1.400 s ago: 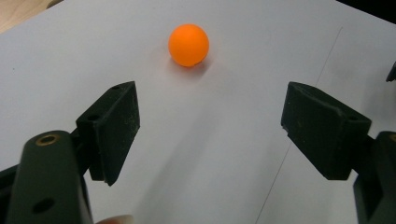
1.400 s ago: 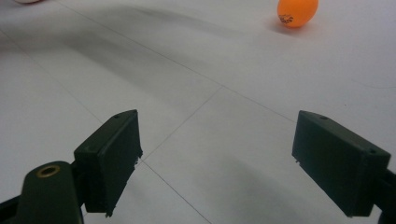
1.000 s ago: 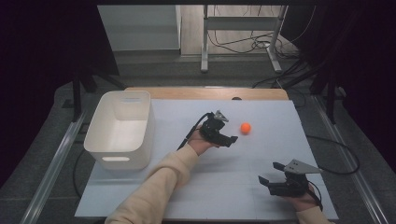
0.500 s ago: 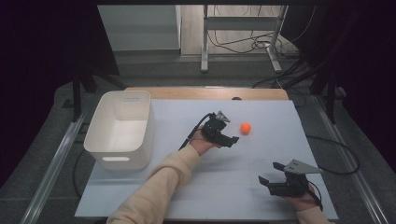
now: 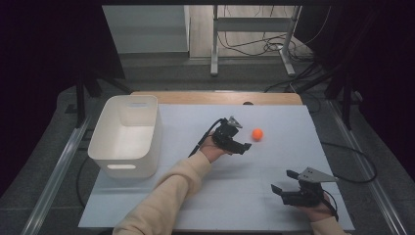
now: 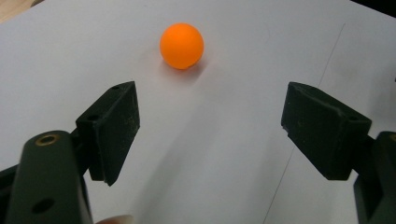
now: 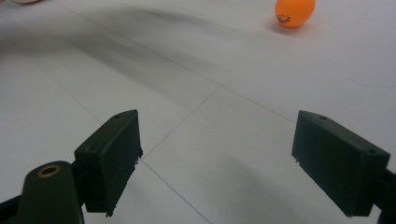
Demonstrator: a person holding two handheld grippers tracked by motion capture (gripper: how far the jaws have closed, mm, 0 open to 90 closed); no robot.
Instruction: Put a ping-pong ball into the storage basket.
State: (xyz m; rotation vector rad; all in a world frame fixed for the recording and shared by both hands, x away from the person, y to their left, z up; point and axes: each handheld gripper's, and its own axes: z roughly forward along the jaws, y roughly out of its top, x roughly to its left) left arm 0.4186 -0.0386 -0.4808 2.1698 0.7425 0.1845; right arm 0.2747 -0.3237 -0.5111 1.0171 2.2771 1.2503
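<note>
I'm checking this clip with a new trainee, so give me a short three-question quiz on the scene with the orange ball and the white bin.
1. True or false: the small orange ball is clamped between the jaws of the left gripper.
2. On which side of the high view does the white plastic bin stand: A left, B right, C centre?
3. In what state are the jaws of the right gripper?

Key
1. False: the ball lies on the white table top, just beyond the left gripper's open jaws, apart from them.
2. A: at the left edge of the table top, with nothing visible inside it.
3. Open, with nothing between them, near the table's front right corner.
</note>
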